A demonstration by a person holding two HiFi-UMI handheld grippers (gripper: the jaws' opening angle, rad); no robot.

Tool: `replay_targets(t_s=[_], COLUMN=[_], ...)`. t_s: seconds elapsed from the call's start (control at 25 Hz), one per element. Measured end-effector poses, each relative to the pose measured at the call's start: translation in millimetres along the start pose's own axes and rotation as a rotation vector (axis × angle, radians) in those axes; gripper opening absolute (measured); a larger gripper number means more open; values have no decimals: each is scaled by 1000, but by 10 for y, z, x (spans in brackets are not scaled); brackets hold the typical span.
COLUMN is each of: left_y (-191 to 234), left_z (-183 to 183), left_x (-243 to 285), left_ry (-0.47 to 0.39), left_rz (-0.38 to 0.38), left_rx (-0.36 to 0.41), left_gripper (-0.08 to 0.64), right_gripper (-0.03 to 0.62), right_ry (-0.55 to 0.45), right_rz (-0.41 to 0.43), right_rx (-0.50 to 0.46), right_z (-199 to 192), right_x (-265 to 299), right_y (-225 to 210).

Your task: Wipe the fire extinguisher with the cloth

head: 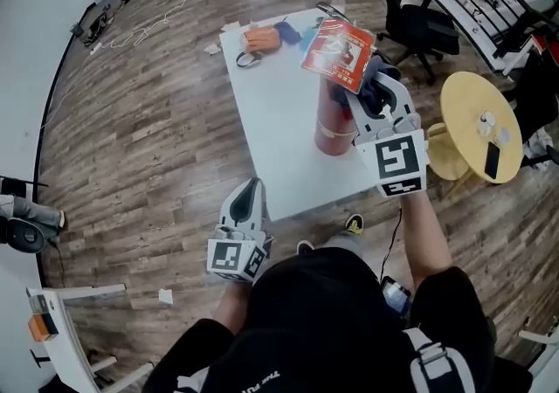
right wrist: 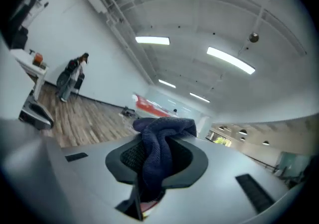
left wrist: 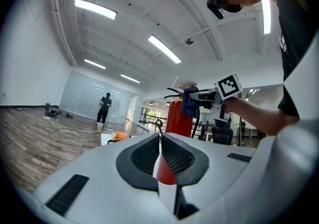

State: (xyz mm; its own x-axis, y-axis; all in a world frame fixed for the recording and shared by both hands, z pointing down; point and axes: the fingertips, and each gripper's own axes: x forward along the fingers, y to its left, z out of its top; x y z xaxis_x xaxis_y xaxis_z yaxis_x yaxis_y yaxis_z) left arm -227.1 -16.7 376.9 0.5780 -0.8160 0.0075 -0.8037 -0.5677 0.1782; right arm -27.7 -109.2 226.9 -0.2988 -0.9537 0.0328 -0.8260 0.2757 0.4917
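One big open room: wood plank floor (head: 131, 120), loose cables (head: 166, 16) far left, an office chair (head: 419, 20) and a round yellow side table (head: 480, 120) off the right edge of the white tabletop (head: 279, 112). That tabletop is smooth and mostly bare. The small clutter (head: 266, 36) and a bottle (head: 338, 0) sit along the far edge, well clear of the job. Next down, the fire extinguisher (head: 332, 125) stands upright near the right edge, toward the near corner, with a paper tag (head: 339, 52) at its head. Up at the valve end is the right gripper (head: 365, 96), fingers (right wrist: 182, 161) clenched on the dark blue cloth (right wrist: 158, 143), which looks to be touching the top of the cylinder. Off the near edge, the left gripper (head: 251, 189) hangs level, fingers (left wrist: 144, 156) clenched on nothing, well apart from the cylinder. My read: wipe is at the top, can't tell how much of the body is done. To do it well, use long strokes top to bottom with light side pressure. It's a tall narrow cylinder near an edge with nothing bracing it, so it could tip or skate on that smooth top. I'd bring the left gripper in to steady the opposite side. The cloth is wadded with little contact area, so work round the cylinder in passes and don't snag the tag.
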Motion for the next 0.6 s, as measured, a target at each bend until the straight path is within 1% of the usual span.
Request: replay_targets(t_s=[0.04,0.08,0.16,0.2,0.28,0.36,0.4,0.44,0.48,0.56,0.6], left_y=[2,5,2,-5,-22,-31,-38,-48,-53,-51,-54], left_z=[-1,-9,-29,-35,-38,-44,-53,-62,-71,-88,-98], left_x=[1,-6,-18,-14,3,21,25,26,30,71,104], left_ry=[-1,-1,0,1,1,-1,1,4,9,17,20], left_rz=[1,5,12,14,12,14,16,18,18,16,14], left_rx=[-2,-5,-8,-8,-5,-5,-6,-8,-8,-7,-8], left_gripper=[32,32,32,32,32,32,32,32,32,32,32], right_gripper=[80,80,80,80,80,80,80,80,80,80,80], right_ry=[49,72,70,70,98,160,193,215,219,173,143], right_rz=[-12,-17,-7,-2,27,77,75,41,-20,-155,-197], right_rx=[-15,9,85,86,54,63,65,53,30,-1,-5], right_z=[-64,-126,-194,-213,-288,-490,-617,-718,-761,-670,-590], right_x=[63,92,63,32,-27,-86,-132,-195,-271,-408,-440], right_y=[-37,-68,-55,-15,107,215,210,145,21,-328,-495])
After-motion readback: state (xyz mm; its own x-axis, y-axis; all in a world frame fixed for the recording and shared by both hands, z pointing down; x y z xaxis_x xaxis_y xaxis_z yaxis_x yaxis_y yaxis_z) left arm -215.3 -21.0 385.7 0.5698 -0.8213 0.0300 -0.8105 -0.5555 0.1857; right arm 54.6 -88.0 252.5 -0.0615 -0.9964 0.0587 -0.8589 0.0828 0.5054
